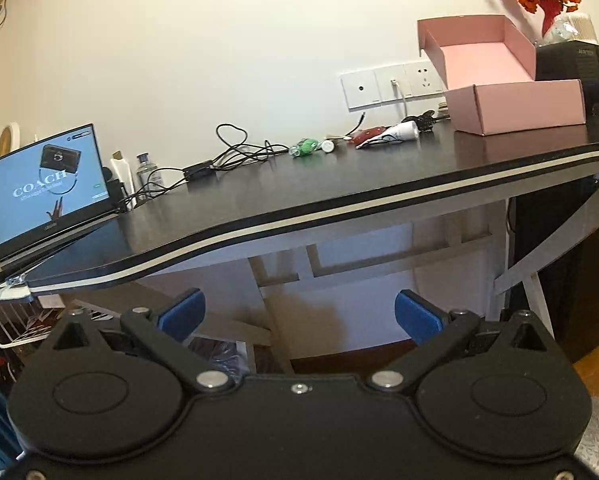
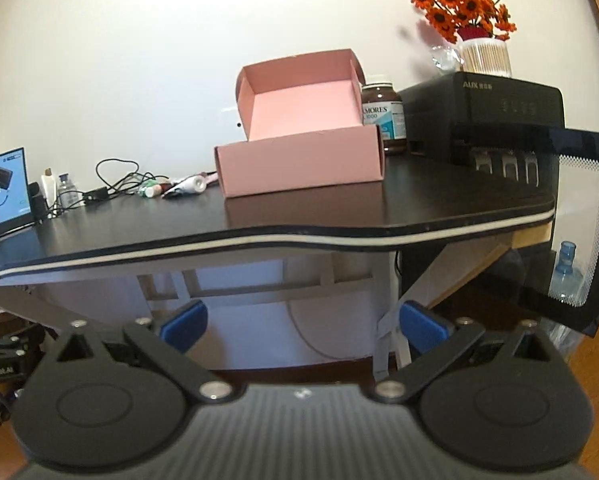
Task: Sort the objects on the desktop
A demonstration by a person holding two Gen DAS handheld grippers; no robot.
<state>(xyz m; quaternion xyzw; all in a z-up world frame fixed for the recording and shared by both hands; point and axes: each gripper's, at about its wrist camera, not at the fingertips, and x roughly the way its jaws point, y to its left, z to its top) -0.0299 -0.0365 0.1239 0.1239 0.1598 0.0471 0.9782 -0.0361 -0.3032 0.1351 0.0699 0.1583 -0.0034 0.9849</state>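
both sets of blue fingers are hanging spread wide with nothing between them, and both are sitting below the desk edge, out in front of it. i'm looking up and across the dark top, so every piece to sort is lying above and ahead of my fingertips.

my left gripper is facing the clutter line by the wall: green item, then a small white cap, then the white tube lying flat with its long axis running left to right beside something red. the open pink box is standing off to the right of them.

my right gripper is sitting almost straight in front of that pink box, the clutter well to its left, so i'm judging the left hand nearer for the first pick.
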